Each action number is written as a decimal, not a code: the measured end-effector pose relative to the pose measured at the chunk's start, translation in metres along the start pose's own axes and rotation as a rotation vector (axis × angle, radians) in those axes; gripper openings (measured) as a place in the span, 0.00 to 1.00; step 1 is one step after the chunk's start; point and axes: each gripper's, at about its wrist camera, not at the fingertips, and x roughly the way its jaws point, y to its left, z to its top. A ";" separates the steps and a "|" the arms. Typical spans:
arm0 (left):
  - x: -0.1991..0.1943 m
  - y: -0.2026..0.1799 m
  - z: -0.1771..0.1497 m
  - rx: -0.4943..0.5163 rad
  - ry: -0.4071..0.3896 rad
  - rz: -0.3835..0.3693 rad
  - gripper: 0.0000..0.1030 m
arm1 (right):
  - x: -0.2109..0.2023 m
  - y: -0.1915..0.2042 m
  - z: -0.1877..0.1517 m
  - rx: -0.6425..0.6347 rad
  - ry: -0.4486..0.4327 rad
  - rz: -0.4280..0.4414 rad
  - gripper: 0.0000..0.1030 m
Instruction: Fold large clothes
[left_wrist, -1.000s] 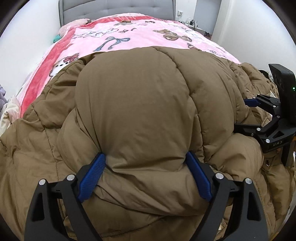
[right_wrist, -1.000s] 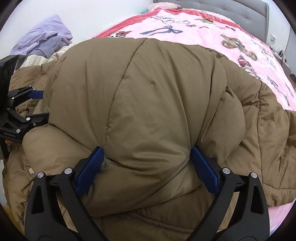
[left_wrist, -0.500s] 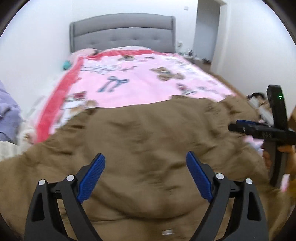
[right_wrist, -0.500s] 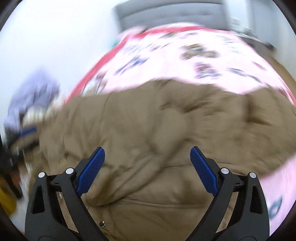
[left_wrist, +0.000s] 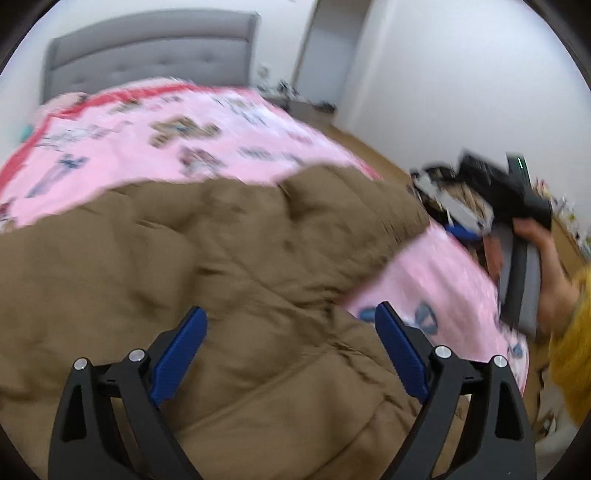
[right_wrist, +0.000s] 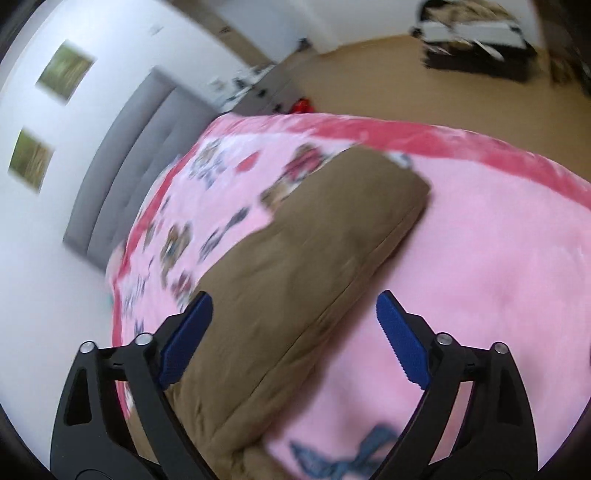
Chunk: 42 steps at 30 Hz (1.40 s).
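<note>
Left wrist view: the brown puffer coat (left_wrist: 221, 266) is seen spread over the near part of the bed (left_wrist: 436, 280), on a pink patterned blanket (left_wrist: 166, 129) that runs to the grey headboard (left_wrist: 147, 55) at the far end. The left gripper (left_wrist: 291, 354) is held above the coat with its jaws wide apart and nothing clamped between them. At the right, the right gripper (left_wrist: 458, 221) is seen blurred, gripped by a hand (left_wrist: 535, 236) beside a yellow sleeve (left_wrist: 572, 332). In the right wrist view the picture is tilted and smeared; one end of the coat (right_wrist: 314, 240) is shown lying on the blanket (right_wrist: 498, 240). The right gripper's jaws have just been closing a little but are apart, with no fabric pinched.
</note>
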 end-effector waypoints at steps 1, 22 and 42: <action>0.011 -0.007 -0.002 0.021 0.023 0.004 0.88 | 0.012 -0.010 0.012 0.027 0.007 -0.022 0.79; 0.057 -0.009 -0.027 0.025 0.137 0.117 0.87 | 0.056 0.020 0.074 -0.139 -0.074 0.006 0.10; 0.015 -0.022 -0.035 0.020 0.025 -0.021 0.88 | -0.055 0.346 -0.141 -1.063 0.343 0.665 0.09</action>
